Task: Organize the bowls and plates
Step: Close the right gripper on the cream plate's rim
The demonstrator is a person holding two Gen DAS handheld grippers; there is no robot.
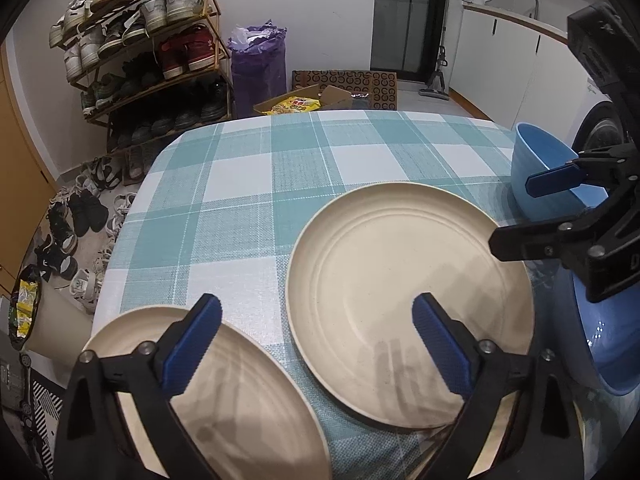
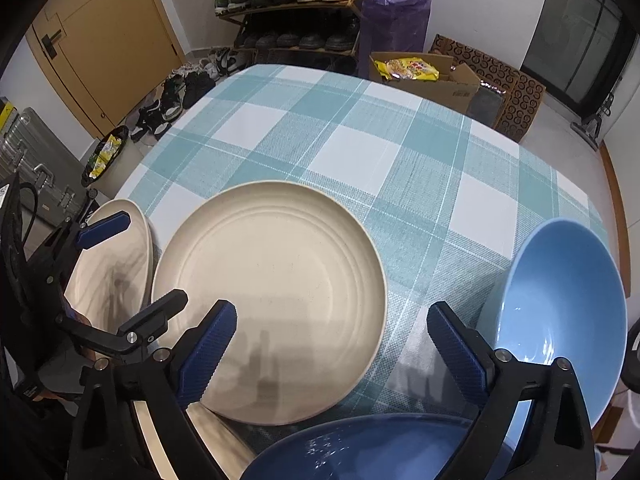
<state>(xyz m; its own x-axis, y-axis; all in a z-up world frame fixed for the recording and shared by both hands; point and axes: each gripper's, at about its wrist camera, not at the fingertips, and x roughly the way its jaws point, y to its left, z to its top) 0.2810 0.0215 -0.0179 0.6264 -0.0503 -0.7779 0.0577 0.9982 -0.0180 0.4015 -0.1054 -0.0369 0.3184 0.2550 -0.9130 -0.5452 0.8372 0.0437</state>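
Observation:
Two cream plates lie on the checked tablecloth: a large one (image 1: 408, 304) (image 2: 272, 288) in the middle and a second (image 1: 224, 392) (image 2: 116, 264) at the table's left edge. A light blue bowl (image 1: 536, 152) (image 2: 560, 308) stands at the right. A dark blue bowl (image 1: 592, 340) (image 2: 360, 448) sits nearest me. My left gripper (image 1: 320, 348) (image 2: 132, 270) is open and hovers over the gap between the two plates. My right gripper (image 2: 332, 352) (image 1: 536, 212) is open above the large plate's near right rim, with nothing between its pads.
The table (image 2: 360, 128) is covered by a teal and white cloth with bare room at the far side. Beyond it stand a shoe rack (image 1: 148, 48), a purple bag (image 1: 258, 60) and a cardboard box (image 2: 432, 76) of snacks. Shoes litter the floor on the left.

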